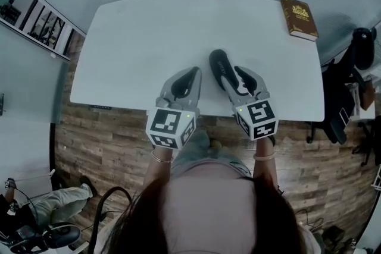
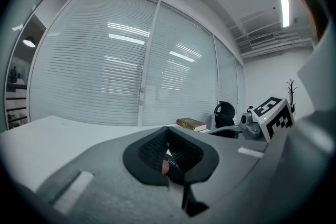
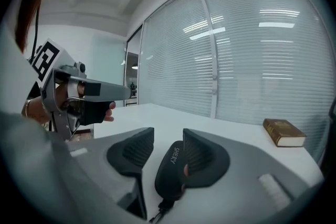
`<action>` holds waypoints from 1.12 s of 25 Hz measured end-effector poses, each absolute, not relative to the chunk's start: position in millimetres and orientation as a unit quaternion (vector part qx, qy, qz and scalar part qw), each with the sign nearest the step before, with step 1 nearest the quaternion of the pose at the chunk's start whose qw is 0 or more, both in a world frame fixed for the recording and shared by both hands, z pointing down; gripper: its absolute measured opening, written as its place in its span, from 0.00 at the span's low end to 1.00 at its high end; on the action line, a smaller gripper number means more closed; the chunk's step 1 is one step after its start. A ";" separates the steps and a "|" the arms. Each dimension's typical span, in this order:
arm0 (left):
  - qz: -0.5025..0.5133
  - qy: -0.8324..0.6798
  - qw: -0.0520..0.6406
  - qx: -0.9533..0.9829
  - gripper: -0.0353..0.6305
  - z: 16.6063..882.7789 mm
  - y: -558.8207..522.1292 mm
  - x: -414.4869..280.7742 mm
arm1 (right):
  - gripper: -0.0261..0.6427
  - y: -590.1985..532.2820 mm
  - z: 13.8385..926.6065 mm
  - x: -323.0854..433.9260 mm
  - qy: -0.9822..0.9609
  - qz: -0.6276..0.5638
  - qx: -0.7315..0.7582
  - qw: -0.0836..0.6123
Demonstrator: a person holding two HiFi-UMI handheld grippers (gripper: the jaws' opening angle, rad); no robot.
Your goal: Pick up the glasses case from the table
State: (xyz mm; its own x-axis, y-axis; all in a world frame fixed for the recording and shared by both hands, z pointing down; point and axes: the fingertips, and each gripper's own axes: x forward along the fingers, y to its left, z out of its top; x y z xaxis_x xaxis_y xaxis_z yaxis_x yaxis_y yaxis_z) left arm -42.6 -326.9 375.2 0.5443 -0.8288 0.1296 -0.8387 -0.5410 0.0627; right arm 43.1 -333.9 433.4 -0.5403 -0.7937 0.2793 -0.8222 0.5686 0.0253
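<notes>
The main risk is a lopsided grip. In the right gripper view, the glasses case (image 3: 170,170) is already against the pad on the right of the frame, with a clear gap to the pad on the left. If the right tool (image 3: 168,135) closes from here, the left pad would probably shove the rounded shell sideways or make it roll. The case could then squirt out towards the tips or twist in the grip. The short strap and clip at its near end, low in the frame, hang loose and could snag.

The right tool's jaws are apart, with the case between them but not clamped. The case appears to rest on the white surface (image 1: 143,38). From the head view it is just above frame centre, slanting up and left past the tool's tips, so the pads cover only part of its length. The left tool (image 2: 168,135) has its jaws together on nothing and sits beside the right one. A brown book (image 1: 299,18) lies well apart at the upper right.
</notes>
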 end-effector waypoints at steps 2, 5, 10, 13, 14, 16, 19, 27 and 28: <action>0.043 -0.471 0.064 0.879 0.06 380.2 -334.8 -45.6 | 0.30 -339.5 438.9 39.2 -0.874 0.055 0.462 0.142; 0.044 -0.464 0.071 0.882 0.06 386.2 -345.0 -46.4 | 0.32 -346.6 447.3 35.2 -0.871 0.056 0.463 0.158; 0.048 -0.453 0.087 0.886 0.06 396.2 -363.2 -50.2 | 0.37 -358.2 464.8 28.0 -0.863 0.066 0.463 0.188; 0.048 -0.449 0.096 0.887 0.06 403.0 -371.0 -51.6 | 0.41 -362.0 478.5 26.5 -0.860 0.079 0.461 0.204; 0.048 -0.448 0.098 0.887 0.06 405.1 -373.3 -51.6 | 0.42 -363.1 482.7 26.7 -0.859 0.083 0.460 0.209; 0.050 -0.446 0.104 0.888 0.06 409.7 -377.7 -52.3 | 0.43 -365.8 490.5 26.7 -0.856 0.089 0.460 0.220; 0.054 -0.442 0.114 0.888 0.06 417.9 -383.7 -53.8 | 0.45 -370.4 501.3 26.6 -0.850 0.096 0.462 0.233; 0.064 -0.433 0.133 0.889 0.06 433.9 -392.8 -54.0 | 0.51 -377.1 522.4 28.1 -0.839 0.120 0.466 0.255; 0.065 -0.432 0.134 0.889 0.06 435.5 -394.0 -54.0 | 0.52 -377.6 525.1 27.7 -0.838 0.123 0.465 0.258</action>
State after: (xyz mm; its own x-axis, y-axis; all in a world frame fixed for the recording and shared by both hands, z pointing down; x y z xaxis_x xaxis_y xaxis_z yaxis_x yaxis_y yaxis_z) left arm -54.0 -394.0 435.5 0.6179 -0.7514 0.2314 -0.7862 -0.5903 0.1826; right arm 27.7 -377.6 525.1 -0.4339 -0.7158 0.5471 -0.8430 0.5369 0.0338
